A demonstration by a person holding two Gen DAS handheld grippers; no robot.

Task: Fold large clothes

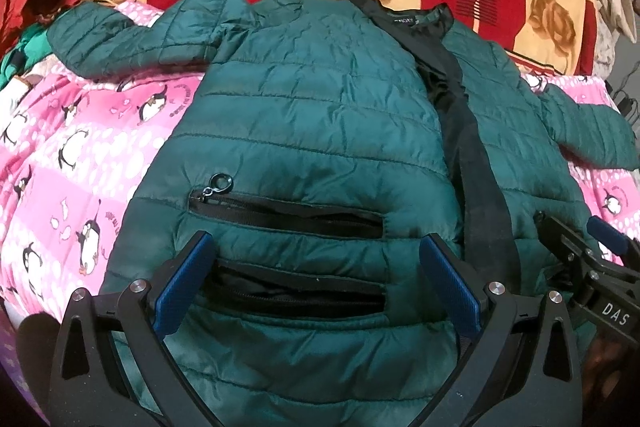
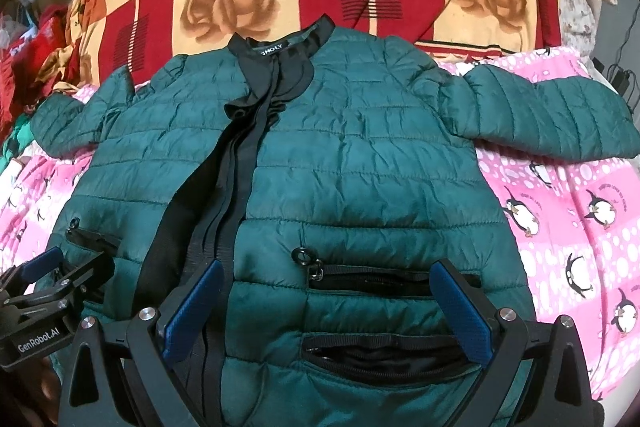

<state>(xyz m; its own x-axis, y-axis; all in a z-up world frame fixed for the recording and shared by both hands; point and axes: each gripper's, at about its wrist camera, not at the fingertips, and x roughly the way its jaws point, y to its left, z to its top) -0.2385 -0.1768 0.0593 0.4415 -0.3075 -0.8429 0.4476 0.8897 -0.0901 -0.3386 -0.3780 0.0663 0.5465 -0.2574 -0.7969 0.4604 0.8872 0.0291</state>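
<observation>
Left tool (image 1: pixel 316 283): spread wide, holding nothing, over the jacket's (image 1: pixel 320 115) lower pocket zippers.
Right tool (image 2: pixel 326 307): equally wide, above the other front panel.
Jacket: flat ahead, on the pink penguin blanket (image 2: pixel 580 227).
Right view only: the right sleeve (image 2: pixel 552 115) in full.

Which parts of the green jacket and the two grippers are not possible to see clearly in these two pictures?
- Bottom hem of the green jacket: both views, hidden behind the grippers' frames and cut by the lower edge.
- Neck label: both views, letters too small and partly folded.
- Left sleeve's cuff: right wrist view, blurred near the fisheye rim.
- Whether the open left gripper and open right gripper touch the fabric: undecidable.
</observation>
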